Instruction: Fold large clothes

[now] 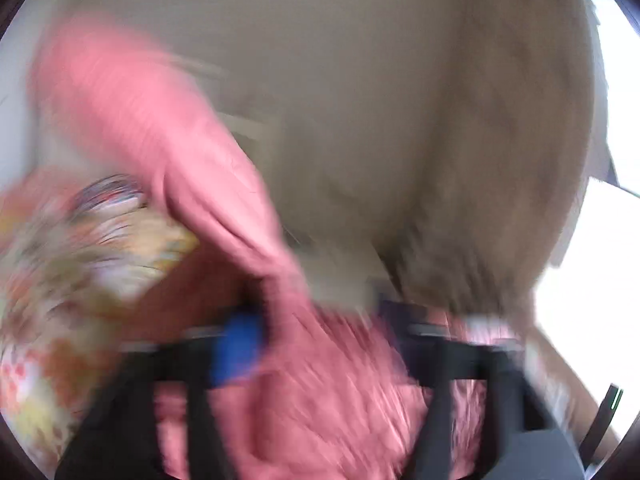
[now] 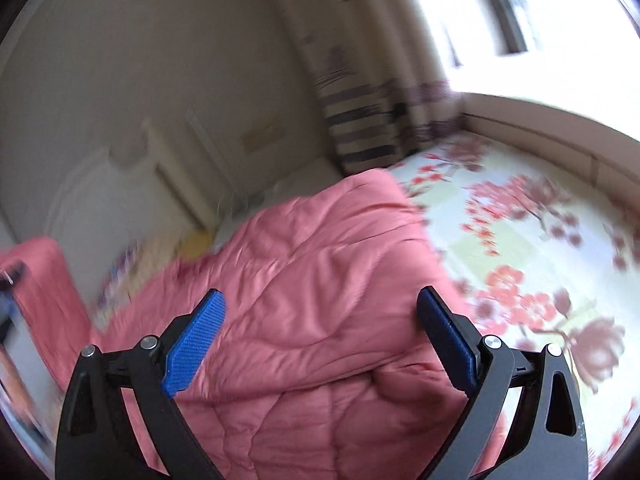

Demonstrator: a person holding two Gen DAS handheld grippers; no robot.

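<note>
Pink quilted padded garment [image 2: 312,280] lies folded on the floral bedsheet [image 2: 540,248], the right gripper [image 2: 320,336] hovering spread and empty above it, while the blurred left gripper [image 1: 320,344], apparently spread, has pink cloth draped between its jaws.

Floral sheet [image 2: 532,240] covers the bed, pale with red blossoms. Striped curtain [image 2: 360,128] hangs at the far corner beside a bright window [image 2: 500,8]. White headboard [image 2: 120,184] against a beige wall [image 2: 140,60]. Patterned pillow [image 1: 80,248] at left, blurred.
</note>
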